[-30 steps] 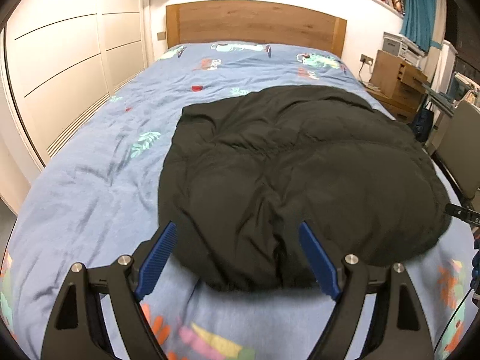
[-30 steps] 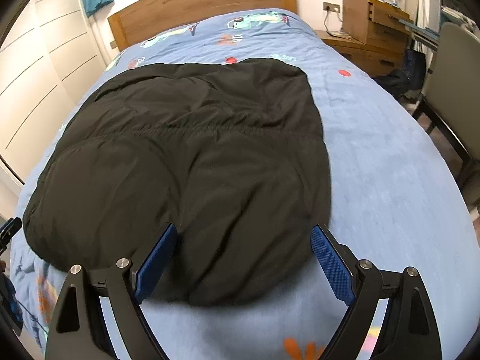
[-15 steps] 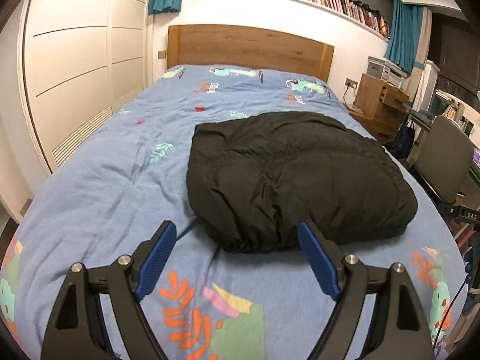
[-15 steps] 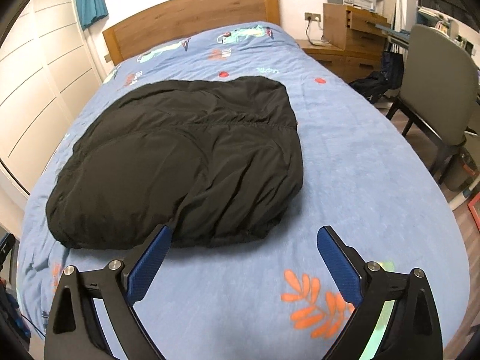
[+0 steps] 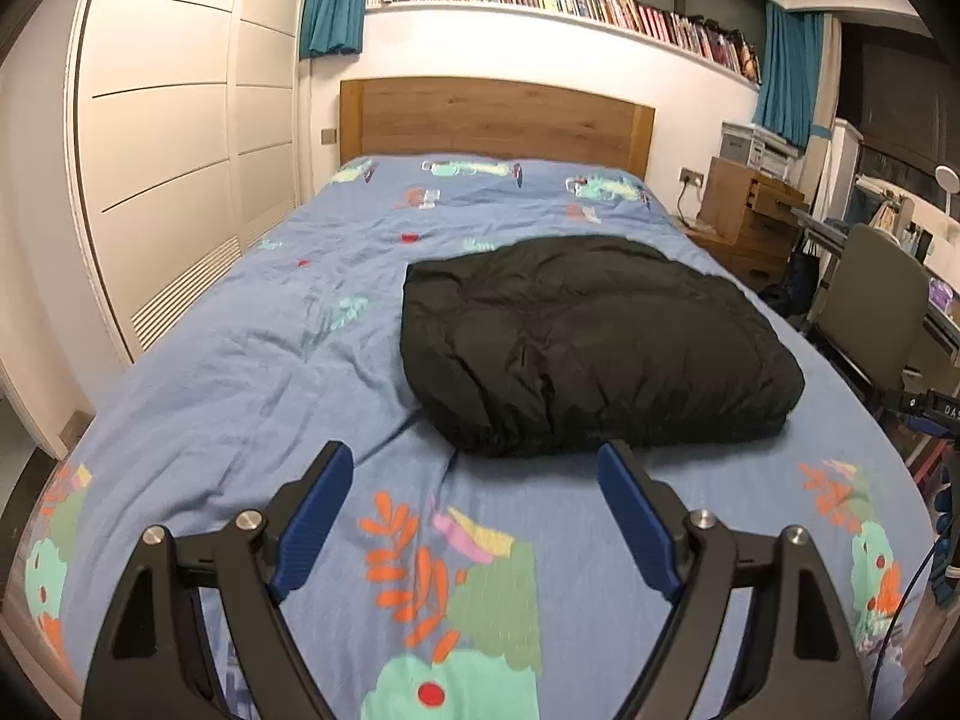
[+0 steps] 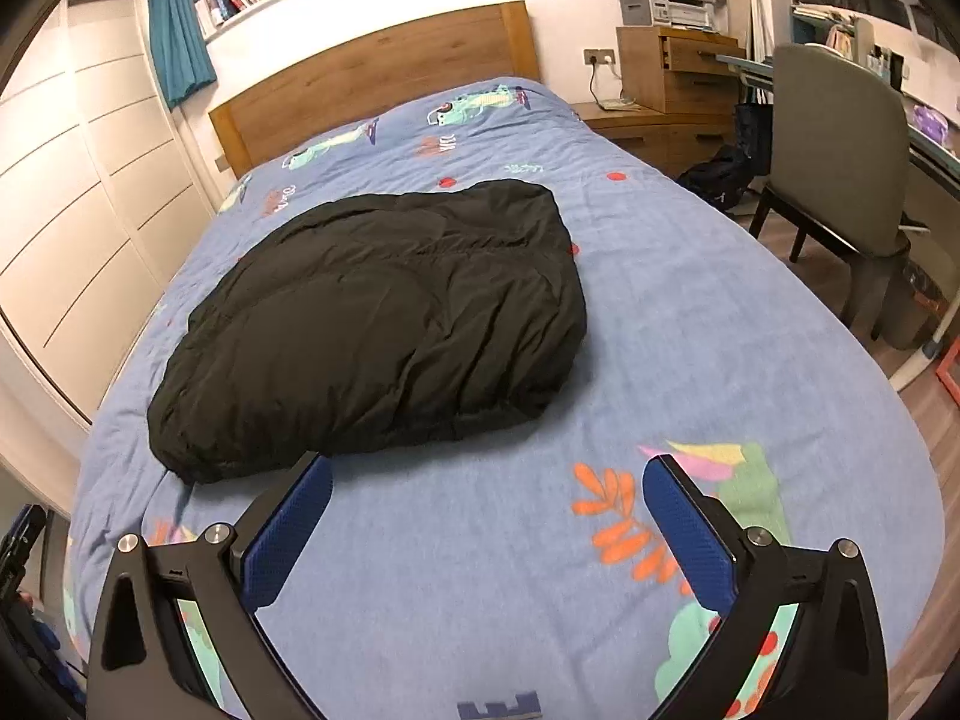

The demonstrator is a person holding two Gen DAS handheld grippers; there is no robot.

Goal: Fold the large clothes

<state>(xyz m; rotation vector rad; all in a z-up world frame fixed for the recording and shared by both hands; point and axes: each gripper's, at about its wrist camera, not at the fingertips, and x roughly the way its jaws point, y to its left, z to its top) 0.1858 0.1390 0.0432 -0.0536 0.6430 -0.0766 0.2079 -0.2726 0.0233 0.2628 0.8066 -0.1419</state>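
Black jacket [image 5: 594,348] folded on the blue bedsheet [image 5: 240,372].
Chair [image 6: 840,162] stands beside the bed; left gripper [image 5: 474,462] and right gripper [image 6: 486,474] both gape, holding nothing.

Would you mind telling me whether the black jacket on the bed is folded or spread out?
Folded: the black jacket lies as a compact, puffy bundle on the bed, no sleeves showing.

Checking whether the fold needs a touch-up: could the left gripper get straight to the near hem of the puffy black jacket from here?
Probably yes. The left gripper is open and empty, and only bare blue patterned bedsheet lies between it and the puffy black jacket; its near hem faces the gripper.
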